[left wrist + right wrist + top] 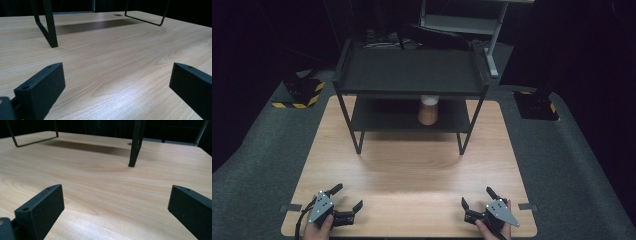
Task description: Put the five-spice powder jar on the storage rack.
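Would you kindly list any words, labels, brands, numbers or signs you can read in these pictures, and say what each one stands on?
There is no readable text.
The jar on the black shelf rack's lower shelf shows no legible label.
The black blocks with yellow-and-black hazard stripes beside the wooden table carry a striped warning pattern, no words.
The left gripper and right gripper bear no markings.

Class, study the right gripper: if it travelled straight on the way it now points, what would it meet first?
Probably the front right leg of the black shelf rack. The right gripper, jaws open, faces bare table before that leg; the leg stands slightly off-centre, so it might just pass.
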